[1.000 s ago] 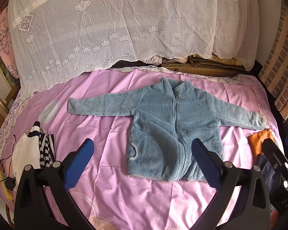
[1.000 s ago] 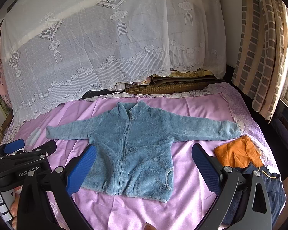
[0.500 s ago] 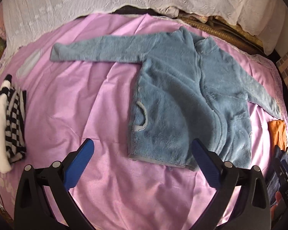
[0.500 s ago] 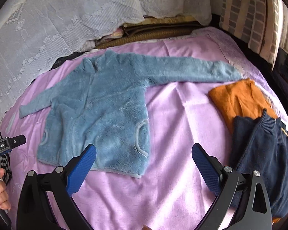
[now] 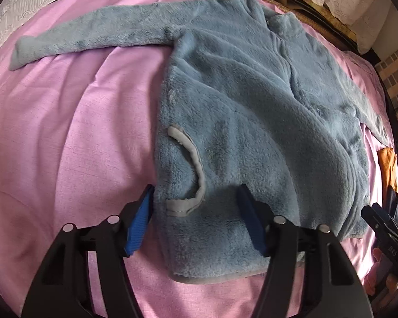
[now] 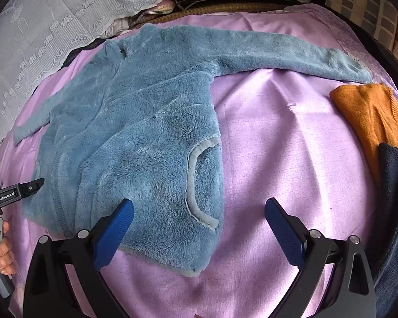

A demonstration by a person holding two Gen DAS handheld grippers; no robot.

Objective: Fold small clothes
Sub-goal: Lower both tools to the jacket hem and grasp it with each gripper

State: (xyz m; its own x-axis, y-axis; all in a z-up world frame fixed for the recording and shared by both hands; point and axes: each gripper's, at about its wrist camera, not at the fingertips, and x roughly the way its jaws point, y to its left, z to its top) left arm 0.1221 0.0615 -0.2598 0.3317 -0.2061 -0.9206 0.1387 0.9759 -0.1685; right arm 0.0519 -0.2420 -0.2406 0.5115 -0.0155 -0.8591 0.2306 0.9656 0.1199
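Orange garment (image 6: 368, 116) and navy garment (image 6: 395, 198) beside fleece jacket (image 6: 146, 132)

Both cameras are dropping and tilting toward the pink bedsheet (image 5: 66, 132), so the lace curtain (image 6: 53, 26) that filled the upper half of each frame earlier is now shrinking to a strip along the top edge. The blue fleece jacket (image 5: 252, 106) is growing to fill the centre of both views. The left gripper (image 5: 196, 222) is narrowing: its jaws have just been closing and are now straddling the jacket's lower left hem corner, not yet pressing it. The right gripper (image 6: 199, 228) is hanging wide over the opposite hem corner at lower centre.
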